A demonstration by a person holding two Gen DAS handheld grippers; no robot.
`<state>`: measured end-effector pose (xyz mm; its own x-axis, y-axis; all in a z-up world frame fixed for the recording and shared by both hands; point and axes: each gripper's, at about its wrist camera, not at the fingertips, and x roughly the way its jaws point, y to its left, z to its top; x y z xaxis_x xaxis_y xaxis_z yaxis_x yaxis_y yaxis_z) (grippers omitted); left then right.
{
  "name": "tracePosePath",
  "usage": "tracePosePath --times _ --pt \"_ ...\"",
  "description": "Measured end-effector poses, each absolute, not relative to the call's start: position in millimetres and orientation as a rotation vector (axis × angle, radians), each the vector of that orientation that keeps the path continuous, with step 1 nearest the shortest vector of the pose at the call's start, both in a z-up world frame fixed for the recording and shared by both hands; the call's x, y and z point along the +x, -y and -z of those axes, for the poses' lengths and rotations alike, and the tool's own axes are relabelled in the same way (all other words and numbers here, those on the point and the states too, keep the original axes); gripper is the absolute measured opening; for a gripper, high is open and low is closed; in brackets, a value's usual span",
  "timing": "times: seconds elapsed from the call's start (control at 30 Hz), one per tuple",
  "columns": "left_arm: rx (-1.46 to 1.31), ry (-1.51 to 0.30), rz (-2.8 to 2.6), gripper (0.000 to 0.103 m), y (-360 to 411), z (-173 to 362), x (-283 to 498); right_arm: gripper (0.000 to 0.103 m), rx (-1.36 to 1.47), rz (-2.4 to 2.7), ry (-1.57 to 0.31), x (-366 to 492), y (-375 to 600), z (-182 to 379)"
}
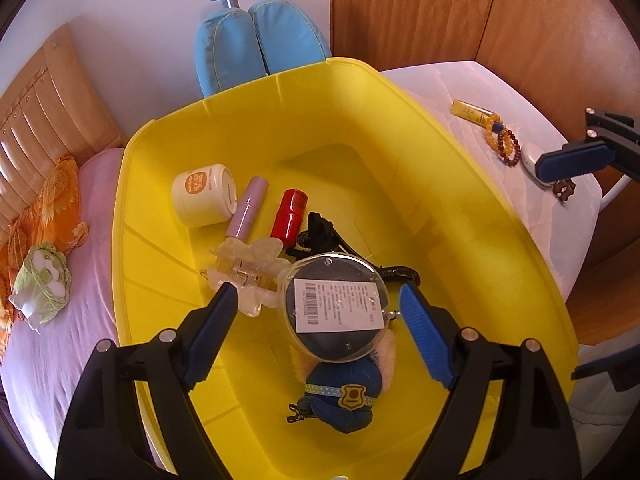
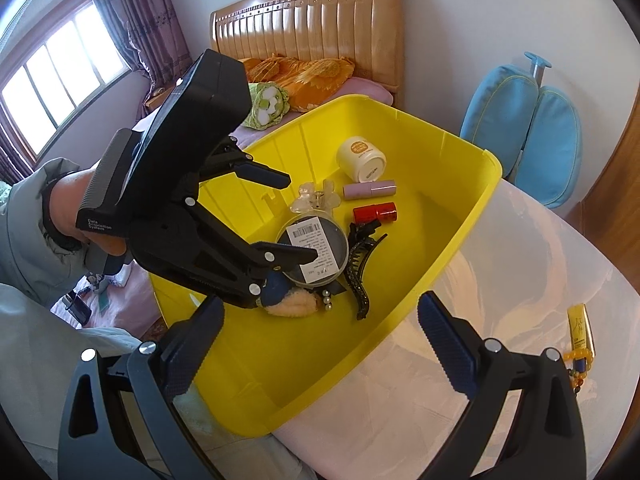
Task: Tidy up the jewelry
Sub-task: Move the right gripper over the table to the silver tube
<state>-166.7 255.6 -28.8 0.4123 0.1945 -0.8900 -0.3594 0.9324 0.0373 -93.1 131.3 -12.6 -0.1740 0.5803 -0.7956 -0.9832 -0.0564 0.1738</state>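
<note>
Hovering over the yellow plastic bin, the left claw stood wide open, its blue pads either side of a round clear-lidded case with a white barcode label and pressing on nothing. That case lay atop a blue-and-tan plush keychain, next to a clear butterfly-shaped hair clip, a black toothed hair claw-clip, a red cylinder, a lilac tube and a cream jar with an orange label. The right claw was open and empty too, above the bin's near rim and the pale bench. Remaining jewelry: amber and dark-red bead bracelets heaped on the bench, touching a small yellow tube, well apart from the bin. Judged light, limp and smooth; beads likely to roll or slip between pads, so best pinched across the bunched strands where both loops overlap, pads low to the bench. The cord could snag or stretch if tugged. The plastic case looked rigid but slick; its edges were the better hold.
</note>
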Motion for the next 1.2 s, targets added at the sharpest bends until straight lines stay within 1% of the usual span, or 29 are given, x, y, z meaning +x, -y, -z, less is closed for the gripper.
tracePosePath --times 0.07,0.2,0.37,0.47,0.6,1.0,1.2 --pt "-0.163 -1.082 -0.347 0.085 -253 26 -165 0.098 -0.626 -1.563 -0.867 -89 -125 14" --pt "-0.155 -1.049 -0.348 0.088 -246 17 -163 0.098 -0.587 -1.534 -0.878 -79 -111 15" --pt "-0.153 -0.959 -0.292 0.092 -231 -9 -156 0.098 -0.521 -1.489 -0.888 -59 -88 16" --pt "-0.136 -0.921 -0.251 0.094 -214 -22 -143 0.098 -0.483 -1.458 -0.893 -44 -69 16" --pt "-0.111 -0.913 -0.215 0.095 -189 -29 -115 0.098 -0.436 -1.42 -0.89 -22 -40 16" --pt "-0.085 -0.955 -0.211 0.096 -118 -17 -33 0.099 -0.35 -1.292 -0.906 62 58 29" --pt "-0.218 -0.983 -0.232 0.096 -108 1 0 0.099 -0.387 -1.233 -0.924 104 64 39"
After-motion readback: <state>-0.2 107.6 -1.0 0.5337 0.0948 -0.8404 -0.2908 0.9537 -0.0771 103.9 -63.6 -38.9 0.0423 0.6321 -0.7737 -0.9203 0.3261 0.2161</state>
